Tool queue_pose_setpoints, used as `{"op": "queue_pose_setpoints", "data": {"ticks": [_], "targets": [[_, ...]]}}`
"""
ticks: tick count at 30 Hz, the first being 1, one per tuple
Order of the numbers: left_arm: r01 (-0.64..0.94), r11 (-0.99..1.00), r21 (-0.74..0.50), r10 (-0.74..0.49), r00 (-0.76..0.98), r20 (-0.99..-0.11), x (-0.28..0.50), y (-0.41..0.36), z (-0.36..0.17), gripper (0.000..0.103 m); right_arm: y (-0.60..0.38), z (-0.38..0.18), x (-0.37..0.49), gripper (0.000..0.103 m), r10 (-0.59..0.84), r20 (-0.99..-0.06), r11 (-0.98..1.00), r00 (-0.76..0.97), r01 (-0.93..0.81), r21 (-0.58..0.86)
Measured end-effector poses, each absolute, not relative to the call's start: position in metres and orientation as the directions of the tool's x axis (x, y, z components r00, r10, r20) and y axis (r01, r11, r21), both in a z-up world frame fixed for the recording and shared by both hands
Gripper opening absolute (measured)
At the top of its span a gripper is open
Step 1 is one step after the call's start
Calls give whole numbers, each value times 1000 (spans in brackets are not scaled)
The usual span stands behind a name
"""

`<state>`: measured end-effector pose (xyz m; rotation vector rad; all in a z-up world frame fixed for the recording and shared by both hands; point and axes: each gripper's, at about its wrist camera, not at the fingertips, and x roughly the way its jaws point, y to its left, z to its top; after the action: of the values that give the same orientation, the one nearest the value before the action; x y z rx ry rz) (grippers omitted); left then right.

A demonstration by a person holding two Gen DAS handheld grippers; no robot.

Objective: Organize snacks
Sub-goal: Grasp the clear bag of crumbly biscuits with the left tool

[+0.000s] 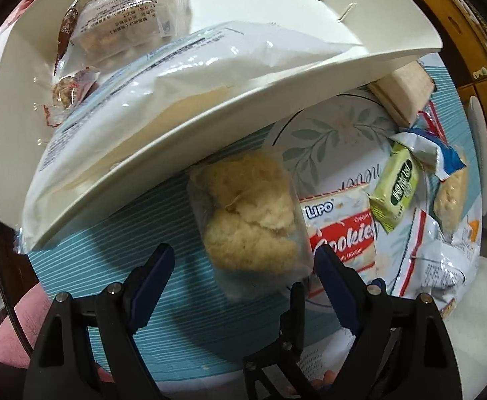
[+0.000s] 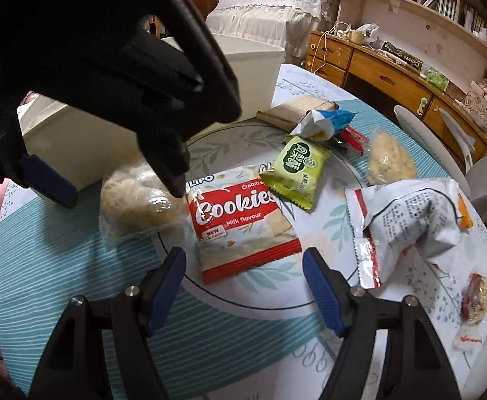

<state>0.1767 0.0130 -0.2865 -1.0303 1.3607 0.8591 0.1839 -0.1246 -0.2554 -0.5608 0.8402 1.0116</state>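
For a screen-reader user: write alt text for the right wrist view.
The open right claw hovers over a red Lipo cookies packet on a teal placemat. The left claw reaches toward a clear-bagged pastry; a green snack packet and a white bin lie beyond.

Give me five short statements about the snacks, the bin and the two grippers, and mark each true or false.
1. The left gripper is open, with the clear-wrapped floss bun between its fingers. True.
2. The right gripper is shut on the Cookies packet. False: it is open, and the packet lies on the table.
3. The white bin already holds a large white bag. True.
4. The green snack packet lies inside the bin. False: it lies on the table beside the Cookies packet.
5. The Cookies packet is blue. False: it is red and white.
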Motion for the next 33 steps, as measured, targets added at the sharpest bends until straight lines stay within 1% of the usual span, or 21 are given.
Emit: {"op": "queue_pose_setpoints", "data": {"ticks": [5, 8, 10, 12, 13, 14, 16, 18, 21, 25, 33], "targets": [[-943, 324, -78, -68, 59, -996, 183, 17, -295, 85, -122, -259, 186, 73, 501, -820, 446, 277, -895, -30], [-946, 318, -72, -59, 56, -997, 186, 23, -302, 85, -123, -261, 187, 76, 500, -822, 449, 272, -893, -22], [-947, 312, -73, -52, 60, -997, 184, 30, -306, 81, -122, -261, 186, 78, 500, -823, 447, 272, -894, -25], [-948, 308, -82, -52, 69, -996, 182, 34, -310, 68, -122, -261, 187, 78, 502, -821, 448, 272, -894, -23], [-949, 304, -86, -51, 73, -996, 182, 36, -311, 65, -121, -261, 187, 78, 502, -821, 448, 272, -894, -22], [-948, 304, -93, -51, 81, -995, 181, 37, -311, 61, -121, -261, 187, 78, 502, -821, 449, 272, -894, -21], [-949, 300, -93, -46, 83, -996, 180, 40, -312, 57, -120, -261, 186, 78, 501, -821, 451, 272, -892, -21], [-946, 308, -105, -49, 95, -994, 180, 41, -311, 52, -119, -260, 186, 78, 501, -821, 450, 274, -893, -23], [-942, 316, -112, -79, 91, -993, 178, 44, -310, 49, -116, -259, 188, 78, 499, -819, 452, 283, -892, -33], [-932, 342, -119, -113, 85, -990, 170, 47, -304, 48, -110, -257, 193, 78, 499, -816, 439, 292, -897, -52], [-917, 378, -129, -164, 71, -984, 153, 45, -295, 48, -99, -257, 197, 78, 518, -817, 346, 253, -936, -70]]}}
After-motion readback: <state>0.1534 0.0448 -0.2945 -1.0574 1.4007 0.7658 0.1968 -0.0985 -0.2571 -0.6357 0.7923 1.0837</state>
